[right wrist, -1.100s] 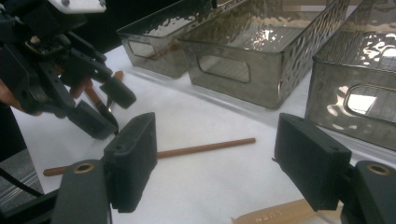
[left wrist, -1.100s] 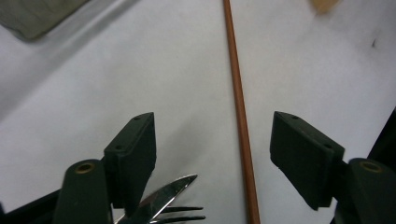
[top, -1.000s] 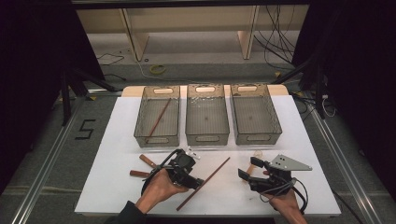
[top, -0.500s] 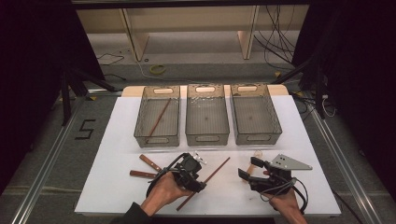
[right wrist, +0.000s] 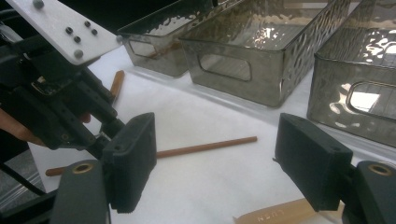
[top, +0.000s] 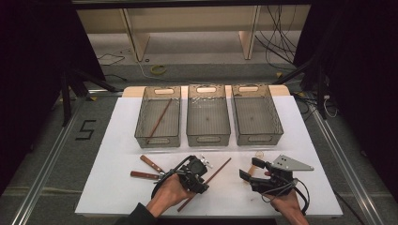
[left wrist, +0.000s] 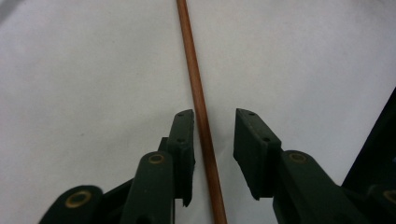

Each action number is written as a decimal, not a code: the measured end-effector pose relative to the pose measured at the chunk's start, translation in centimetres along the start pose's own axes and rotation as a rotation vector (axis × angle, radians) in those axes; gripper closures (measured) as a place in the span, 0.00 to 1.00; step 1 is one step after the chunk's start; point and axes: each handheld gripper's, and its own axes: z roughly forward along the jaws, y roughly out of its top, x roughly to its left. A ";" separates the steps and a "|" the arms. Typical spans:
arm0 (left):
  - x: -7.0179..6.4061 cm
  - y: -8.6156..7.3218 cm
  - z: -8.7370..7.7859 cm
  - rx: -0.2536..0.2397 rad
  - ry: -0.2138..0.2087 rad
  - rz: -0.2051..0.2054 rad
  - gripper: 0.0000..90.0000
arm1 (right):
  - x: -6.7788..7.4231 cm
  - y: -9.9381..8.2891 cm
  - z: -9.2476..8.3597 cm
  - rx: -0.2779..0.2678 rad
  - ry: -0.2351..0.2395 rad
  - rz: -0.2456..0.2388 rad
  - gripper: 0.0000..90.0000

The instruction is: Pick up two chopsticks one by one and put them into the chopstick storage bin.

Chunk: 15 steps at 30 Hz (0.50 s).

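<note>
Right now I have the white table (top: 112, 187) spread below me, with three clear bins lined up along its far half: the left bin (top: 158, 117) with one brown stick lying slantwise inside it, the middle bin (top: 208, 116) and the right bin (top: 256, 115). Nearer my side, my left gripper (top: 199, 169) sits over the long brown chopstick (top: 220, 168) that lies slantwise on the table in front of the middle bin. Along its own view, the chopstick (left wrist: 198, 100) runs straight up between the two black jaws; those jaws have just been closing around it, yet I see a gap on each side of the wood, narrow on the left and wider on the right, so the pads are not pressing on it and it rests flat on the white surface. My right gripper (top: 251, 171) rests further right, near the table's front edge, with its grey three-cornered plate on top. From its own camera the jaws stand spread wide with nothing between them, the same chopstick (right wrist: 205, 147) lying beyond them, and a pale wooden piece (right wrist: 275, 214) just beside the right jaw. Left of my left hand (top: 169, 194), two short brown-handled pieces (top: 148, 168) lie near each other on the table, and a few small pale bits (top: 205, 160) sit just beyond the left gripper.
</note>
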 end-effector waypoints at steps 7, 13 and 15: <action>-0.3 0.0 0.5 0.028 0.017 0.017 0.79 | 0.0 0.0 0.0 -0.003 0.001 0.000 0.33; -0.6 0.0 0.6 0.032 0.048 0.041 0.84 | -0.1 0.0 -0.1 -0.006 0.009 0.010 0.33; -0.7 0.0 0.7 0.029 0.051 0.044 0.84 | -0.1 0.0 -0.1 -0.007 0.008 0.009 0.33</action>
